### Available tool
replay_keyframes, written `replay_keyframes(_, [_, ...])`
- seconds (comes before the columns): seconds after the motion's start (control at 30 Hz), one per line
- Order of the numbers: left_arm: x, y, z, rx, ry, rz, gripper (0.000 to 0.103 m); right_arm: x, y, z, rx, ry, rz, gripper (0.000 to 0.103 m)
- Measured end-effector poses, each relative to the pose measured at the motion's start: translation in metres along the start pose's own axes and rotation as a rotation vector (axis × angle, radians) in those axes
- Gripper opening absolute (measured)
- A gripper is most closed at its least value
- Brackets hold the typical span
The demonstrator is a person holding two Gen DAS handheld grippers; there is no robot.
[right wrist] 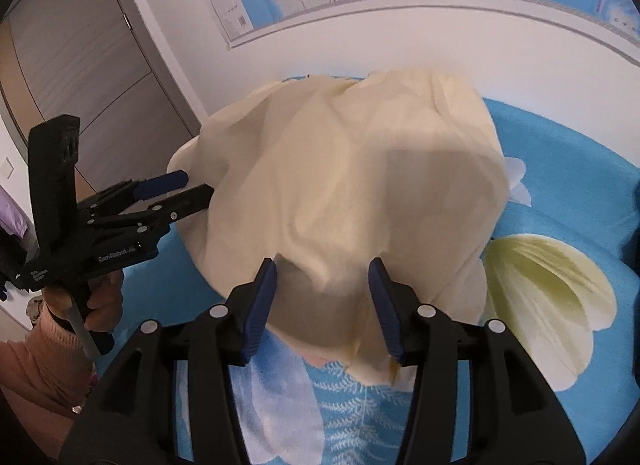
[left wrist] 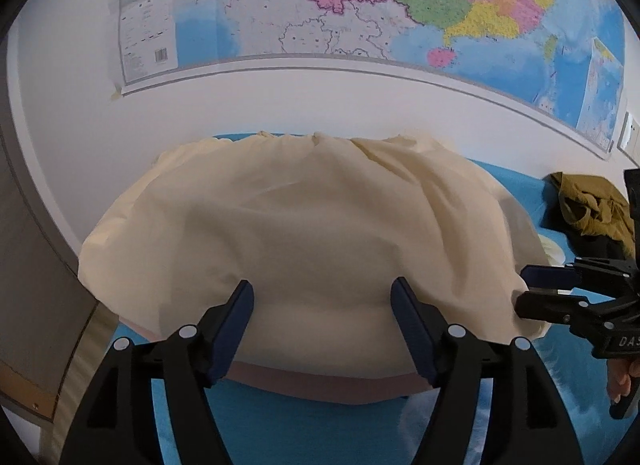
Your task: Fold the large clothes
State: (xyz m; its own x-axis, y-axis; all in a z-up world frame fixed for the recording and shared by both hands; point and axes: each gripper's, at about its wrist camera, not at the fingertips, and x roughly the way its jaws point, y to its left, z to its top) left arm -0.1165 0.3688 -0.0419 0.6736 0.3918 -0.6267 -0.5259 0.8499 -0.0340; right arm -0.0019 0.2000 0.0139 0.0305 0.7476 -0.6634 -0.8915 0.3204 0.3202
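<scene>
Cream garment [left wrist: 304, 233]: lay folded on the blue bedsheet [left wrist: 304, 429], its far end against the wall-side edge.
Left gripper [left wrist: 322, 329]: jaws stood apart over the garment's near edge, pinching nothing.
Right gripper [right wrist: 322, 305]: jaws parted above the cloth, not gripping.
Olive clothes [left wrist: 592, 205]: heaped toward the sheet's right edge.

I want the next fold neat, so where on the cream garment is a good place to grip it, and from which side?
Probably the near edge of the cream garment, coming from the person's side. That edge lies flat on the blue sheet just ahead of the open left gripper; the far end is bunched against the wall.
</scene>
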Motion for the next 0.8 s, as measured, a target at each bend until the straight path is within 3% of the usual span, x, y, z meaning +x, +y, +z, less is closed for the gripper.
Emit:
replay_keyframes(0.2, [-0.014, -0.022, -0.004, 0.036, -0.03, -0.024, 0.075, -0.017, 0.002, -0.006, -0.024, -0.029, -0.029, 0.052])
replay_keyframes(0.37, [-0.001, -0.032, -0.01, 0.034, 0.002, -0.025, 0.078, -0.011, -0.003, -0.015, -0.011, 0.007, -0.04, 0.052])
replay_keyframes(0.57, [-0.013, -0.039, -0.014, 0.009, -0.023, -0.029, 0.078, -0.034, 0.001, -0.025, -0.034, -0.045, -0.05, 0.06])
replay_keyframes(0.8, [-0.032, -0.061, -0.017, 0.008, -0.051, -0.039, 0.083, -0.051, 0.0, -0.033, -0.034, -0.077, -0.056, 0.061])
